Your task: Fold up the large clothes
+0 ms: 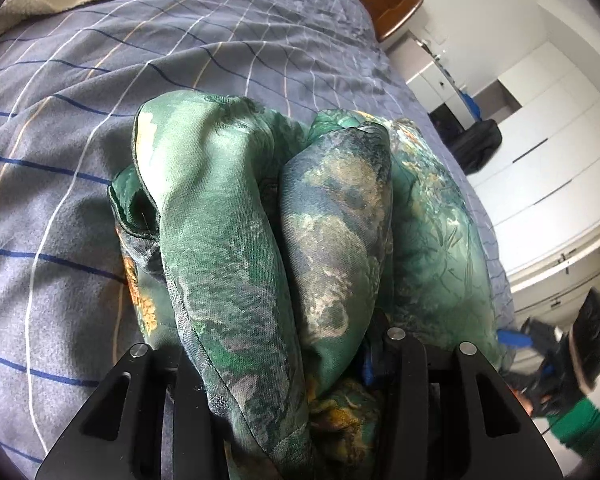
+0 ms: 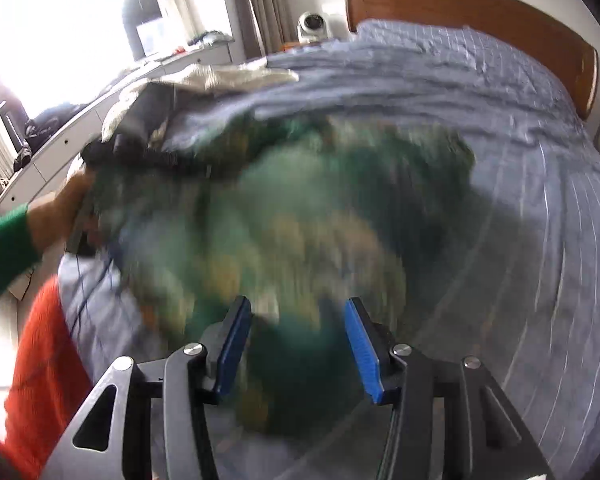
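Left tongs [image 1: 284,364] clamp a bunched fold of the green garment [image 1: 260,208] heaped on the bed [image 1: 60,160], right tongs [image 2: 296,344] gape empty over it, so a hasty grab risks catching the bedcover too.

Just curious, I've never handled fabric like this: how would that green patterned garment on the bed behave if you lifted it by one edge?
The green patterned garment would probably hang limp: it bunches in soft rolls through the left gripper. Its sheen hints that it could slip. It looks light, draped loosely over the bedspread.
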Action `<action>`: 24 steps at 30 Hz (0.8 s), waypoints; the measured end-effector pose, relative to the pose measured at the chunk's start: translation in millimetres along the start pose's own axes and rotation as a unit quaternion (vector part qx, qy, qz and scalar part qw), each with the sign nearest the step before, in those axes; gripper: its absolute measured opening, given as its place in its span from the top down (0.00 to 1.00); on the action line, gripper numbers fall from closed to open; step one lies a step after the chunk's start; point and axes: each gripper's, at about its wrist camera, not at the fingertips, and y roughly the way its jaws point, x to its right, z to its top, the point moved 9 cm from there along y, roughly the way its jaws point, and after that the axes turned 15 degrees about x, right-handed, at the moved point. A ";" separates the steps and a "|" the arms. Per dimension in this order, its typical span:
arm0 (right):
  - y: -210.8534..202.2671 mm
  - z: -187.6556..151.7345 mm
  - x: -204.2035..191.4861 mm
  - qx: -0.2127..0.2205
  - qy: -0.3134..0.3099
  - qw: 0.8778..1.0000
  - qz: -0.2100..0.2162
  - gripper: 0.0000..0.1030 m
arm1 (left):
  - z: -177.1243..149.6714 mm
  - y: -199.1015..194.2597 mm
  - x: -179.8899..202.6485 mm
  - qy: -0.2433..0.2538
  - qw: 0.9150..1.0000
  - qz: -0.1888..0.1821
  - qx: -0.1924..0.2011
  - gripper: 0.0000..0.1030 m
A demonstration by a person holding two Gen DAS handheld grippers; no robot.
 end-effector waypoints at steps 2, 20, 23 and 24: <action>7.7 -14.5 2.6 -0.014 0.009 1.000 -0.014 0.51 | -0.5 -0.1 0.8 0.001 1.000 0.002 0.004 0.57; 17.3 82.0 -85.5 0.113 -0.017 0.993 0.042 0.51 | 20.4 -62.4 17.0 -0.050 0.998 -0.012 0.021 0.32; 54.7 72.8 -111.4 0.089 -0.008 0.993 0.079 0.52 | 23.0 -87.3 5.0 -0.066 0.997 -0.015 0.043 0.20; 64.6 67.4 -115.4 0.079 -0.014 0.994 0.076 0.52 | 21.3 -94.4 -2.1 -0.068 0.996 -0.013 0.049 0.17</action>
